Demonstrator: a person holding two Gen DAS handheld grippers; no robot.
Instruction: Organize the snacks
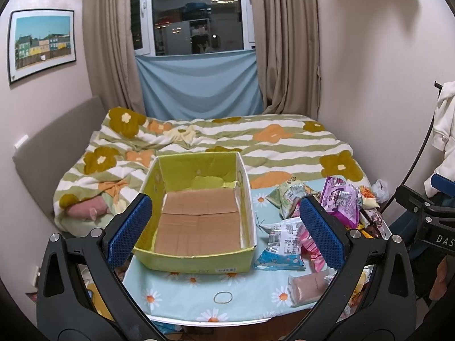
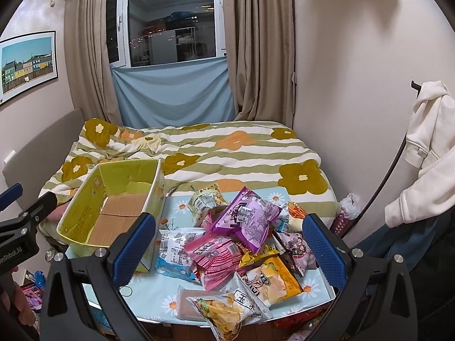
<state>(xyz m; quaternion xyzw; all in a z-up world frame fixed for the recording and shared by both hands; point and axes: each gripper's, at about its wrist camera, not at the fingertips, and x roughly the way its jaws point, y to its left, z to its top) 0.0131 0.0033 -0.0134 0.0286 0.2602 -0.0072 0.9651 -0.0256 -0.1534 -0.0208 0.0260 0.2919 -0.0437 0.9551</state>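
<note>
An empty yellow-green cardboard box (image 1: 199,261) (image 2: 76,207) with a brown bottom stands on the left of a small table. To its right lies a loose heap of snack packets: a purple bag (image 2: 244,221) (image 1: 339,201), a pink striped bag (image 2: 219,255), a yellow chips bag (image 2: 273,281), a grey chips bag (image 2: 227,309) and a green one (image 2: 204,201). My left gripper (image 1: 226,230) hovers open in front of the box, holding nothing. My right gripper (image 2: 227,250) hangs open above the heap, also with nothing in it.
The table has a light blue daisy cloth (image 1: 182,298) and its near edge runs close to both grippers. A rubber band (image 1: 222,297) lies on it. Behind is a bed with a flowered quilt (image 1: 256,142). A white hoodie (image 2: 426,147) hangs at right.
</note>
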